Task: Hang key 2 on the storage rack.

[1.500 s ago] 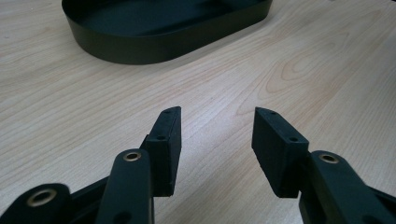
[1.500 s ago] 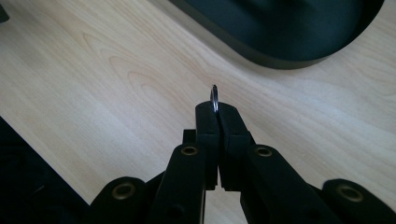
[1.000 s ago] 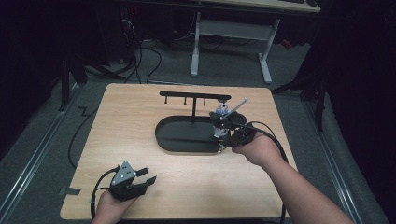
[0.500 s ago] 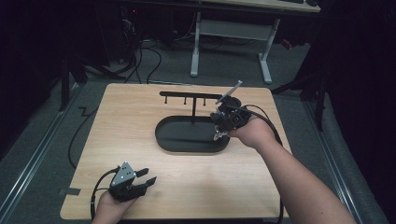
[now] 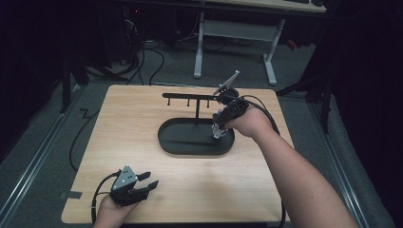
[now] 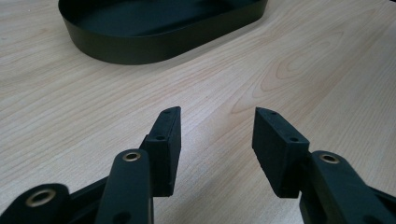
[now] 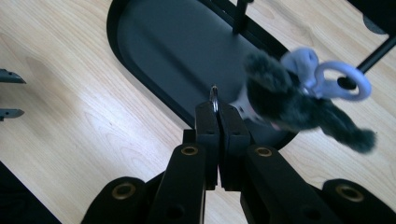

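Right gripper (image 7: 217, 112): jaws pressed together on the small metal ring of a dark furry keychain charm with a pale lilac clasp (image 7: 299, 95); in the high view the charm (image 5: 217, 130) dangles below the gripper.
Charm position: held in the air over the right end of the black oval metal tray (image 5: 171, 142), just beside the right tip of the black T-shaped hanger rail with pegs (image 5: 190, 97).
Change from a second ago: the right hand has risen and moved toward the rail end (the charm sat lower, nearer the tray's edge).
Meaning: judged as the approach to hooking the charm on a peg; not yet hung.
Left gripper (image 6: 217, 135): jaws spread, nothing between them, resting on the light wooden table (image 5: 119, 123) at its near left corner; unchanged.
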Demonstrator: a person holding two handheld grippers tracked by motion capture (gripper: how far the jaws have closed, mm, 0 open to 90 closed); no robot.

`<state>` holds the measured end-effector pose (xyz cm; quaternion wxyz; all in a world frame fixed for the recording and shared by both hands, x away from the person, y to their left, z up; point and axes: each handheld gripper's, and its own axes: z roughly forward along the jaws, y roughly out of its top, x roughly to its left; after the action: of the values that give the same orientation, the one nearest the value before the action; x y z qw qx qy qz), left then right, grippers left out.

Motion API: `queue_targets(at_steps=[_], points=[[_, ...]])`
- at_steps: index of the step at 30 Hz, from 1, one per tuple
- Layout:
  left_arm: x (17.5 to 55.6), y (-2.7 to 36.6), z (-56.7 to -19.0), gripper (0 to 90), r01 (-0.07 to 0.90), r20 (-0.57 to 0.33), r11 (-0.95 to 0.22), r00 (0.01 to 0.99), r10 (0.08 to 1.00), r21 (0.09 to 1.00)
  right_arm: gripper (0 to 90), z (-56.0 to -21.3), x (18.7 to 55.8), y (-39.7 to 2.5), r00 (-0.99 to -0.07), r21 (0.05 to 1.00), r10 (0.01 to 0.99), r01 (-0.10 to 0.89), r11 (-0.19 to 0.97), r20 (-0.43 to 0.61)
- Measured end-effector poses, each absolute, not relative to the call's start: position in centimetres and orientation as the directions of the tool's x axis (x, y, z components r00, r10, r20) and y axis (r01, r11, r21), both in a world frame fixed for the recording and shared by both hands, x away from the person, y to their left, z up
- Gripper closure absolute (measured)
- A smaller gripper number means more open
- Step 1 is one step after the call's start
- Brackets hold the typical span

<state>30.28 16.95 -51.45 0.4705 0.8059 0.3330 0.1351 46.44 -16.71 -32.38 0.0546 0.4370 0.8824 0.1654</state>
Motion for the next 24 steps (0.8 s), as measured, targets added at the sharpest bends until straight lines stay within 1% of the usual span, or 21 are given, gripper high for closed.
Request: queue_targets(at_steps=[8,13,24], points=[[30.2,17.1,-51.4,52.9,0.410,-0.095,-0.340,0.744,0.661,0.846,89.3,-31.5,47.3,-16.0,-0.601,0.343,0.798,0.760,0.553,0.044],[30.3,17.1,-51.4,52.8,0.410,-0.095,-0.339,0.744,0.662,0.847,89.3,-30.8,48.5,-15.5,-0.608,0.357,0.793,0.750,0.556,0.043],[30.2,17.2,-51.5,52.9,0.408,-0.093,-0.339,0.744,0.662,0.848,89.2,-31.0,50.2,-14.3,-0.608,0.356,0.792,0.751,0.556,0.045]])
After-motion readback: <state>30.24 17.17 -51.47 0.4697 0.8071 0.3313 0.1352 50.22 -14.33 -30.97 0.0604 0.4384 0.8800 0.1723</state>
